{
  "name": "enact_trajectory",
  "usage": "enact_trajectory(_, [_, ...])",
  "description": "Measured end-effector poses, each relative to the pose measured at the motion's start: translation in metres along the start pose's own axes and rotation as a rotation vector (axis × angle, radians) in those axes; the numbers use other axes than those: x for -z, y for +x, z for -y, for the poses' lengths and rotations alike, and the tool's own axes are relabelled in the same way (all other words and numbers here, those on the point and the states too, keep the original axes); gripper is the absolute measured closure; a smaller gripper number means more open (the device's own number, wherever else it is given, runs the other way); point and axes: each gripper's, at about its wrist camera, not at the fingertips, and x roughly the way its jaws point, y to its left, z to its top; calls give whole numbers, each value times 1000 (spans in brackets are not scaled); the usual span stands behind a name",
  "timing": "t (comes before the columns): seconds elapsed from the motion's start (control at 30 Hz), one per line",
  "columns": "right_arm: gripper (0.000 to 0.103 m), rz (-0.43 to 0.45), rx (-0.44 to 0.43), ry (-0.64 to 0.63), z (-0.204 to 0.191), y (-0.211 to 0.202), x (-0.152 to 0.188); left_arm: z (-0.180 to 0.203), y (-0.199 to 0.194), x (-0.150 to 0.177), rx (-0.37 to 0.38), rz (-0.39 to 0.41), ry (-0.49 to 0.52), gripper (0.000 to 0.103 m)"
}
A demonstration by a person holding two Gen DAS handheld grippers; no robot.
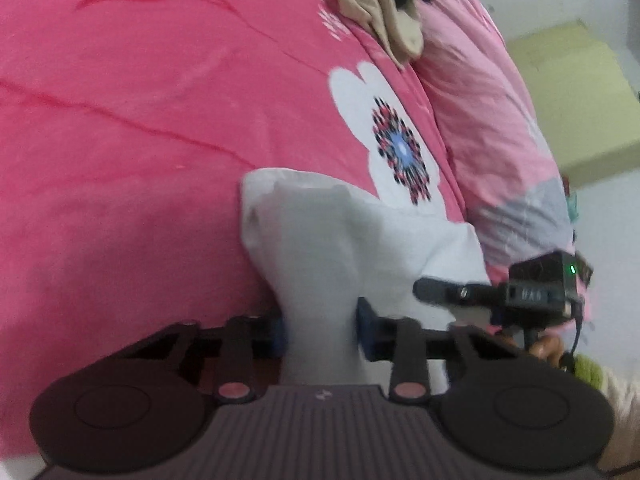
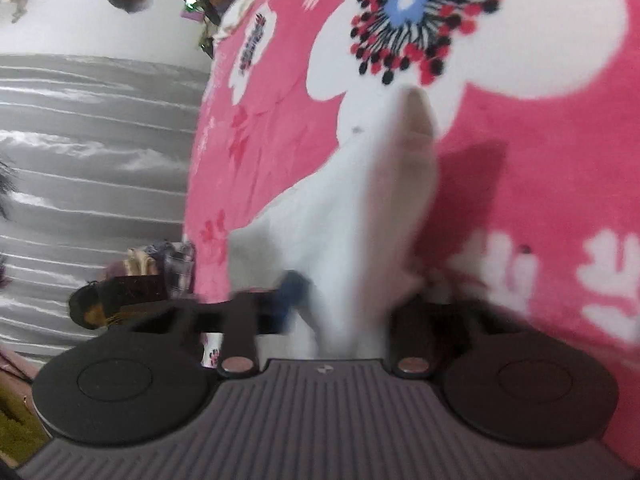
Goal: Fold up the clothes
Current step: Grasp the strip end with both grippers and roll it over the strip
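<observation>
Currently you have both grippers clamped on the same white garment (image 1: pixel 352 240), which lies bunched on the pink floral bedspread (image 1: pixel 140 140). The left gripper (image 1: pixel 322 328) pinches a gathered neck of the cloth between its blue pads, the rest fanning out ahead of it. The right gripper (image 2: pixel 344 304) also has white cloth running between its fingers; that view is blurred, so the exact contact is hard to read, but the fabric looks pinched. Holding two separate points presumably lets you spread the piece flat before any fold. The right gripper's body shows just beside the left one, so your grips sit close together. A beige garment (image 1: pixel 384 20) waits further up the bed, well apart.
</observation>
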Motion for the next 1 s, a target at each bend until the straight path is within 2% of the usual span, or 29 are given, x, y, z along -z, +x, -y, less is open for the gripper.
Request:
enact_trajectory(0.03, [92,-5,7,-23,-7,3,-1,0,-3,1,0,10,0,79])
enact_trajectory(0.23, [96,25,12,-80,-46,12,-19,-1,-29,-3,36,82,-43,84])
enact_trajectory(0.37, [97,14,-20,-163,-85,30,-41,-14,-65,-13,62,191,-106,84])
enact_trajectory(0.47, [97,-9,-58,-234,-115,49,-65,-29,-98,-25,54,296,-152,84])
enact_trajectory(0.63, [97,-63,-163,-344,-178,126,-126,-64,-160,-63,-6,497,-202,84])
enact_trajectory(0.83, [97,-129,-337,-517,-293,248,-209,-101,-268,-125,-125,794,-187,84])
enact_trajectory(0.93, [97,-158,-432,-587,-350,308,-240,-115,-309,-141,-176,894,-186,84])
enact_trajectory(1.0, [97,-194,-478,-619,-377,345,-255,-126,-321,-148,-202,923,-204,84])
